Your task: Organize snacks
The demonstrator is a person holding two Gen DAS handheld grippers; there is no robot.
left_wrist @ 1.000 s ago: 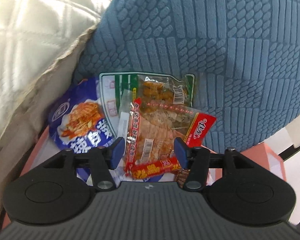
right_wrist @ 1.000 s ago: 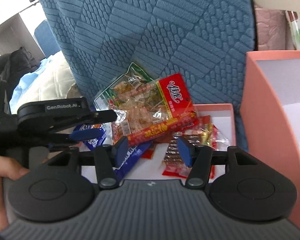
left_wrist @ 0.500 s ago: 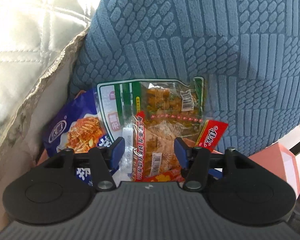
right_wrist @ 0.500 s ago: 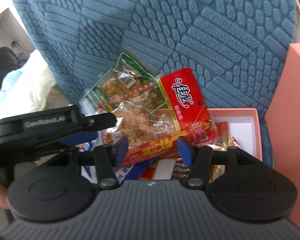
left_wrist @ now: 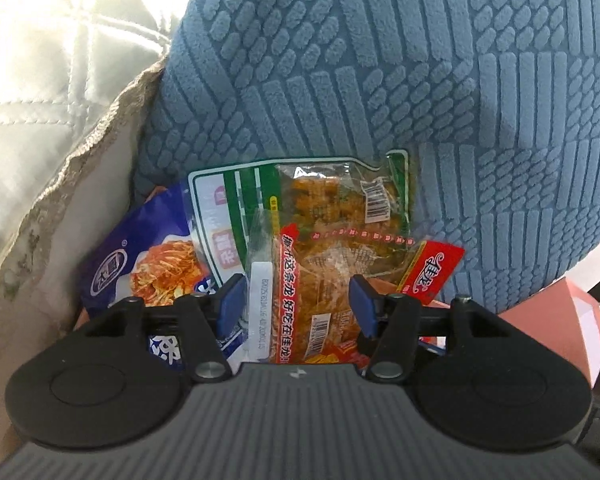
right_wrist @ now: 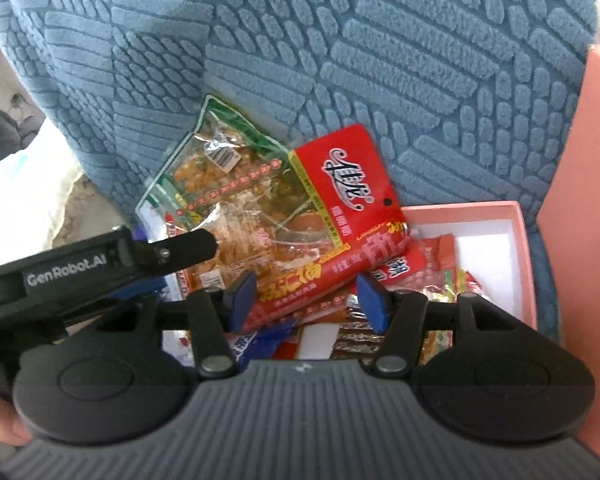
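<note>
Both cameras have pushed in closer over the last second, and the snack pile now fills more of each frame. The left hand-held gripper (left_wrist: 296, 300) hovers with its blue pads spread wide, straddling the clear red-lettered packet (left_wrist: 312, 280) at lower centre without pinching it. The right hand-held gripper (right_wrist: 306, 300) is likewise agape, empty, framing the red sausage stick (right_wrist: 328, 276) that lies slanted across the heap. Above it sits the red-topped pouch (right_wrist: 348, 180), and the green-edged bag (right_wrist: 220, 160) leans against the blue textured cushion (right_wrist: 300, 40), propped by it. The dark blue noodle packet (left_wrist: 140, 268) shows at lower left. All of this spills over the pink box (right_wrist: 520, 240), which looks like the sorting spot.
</note>
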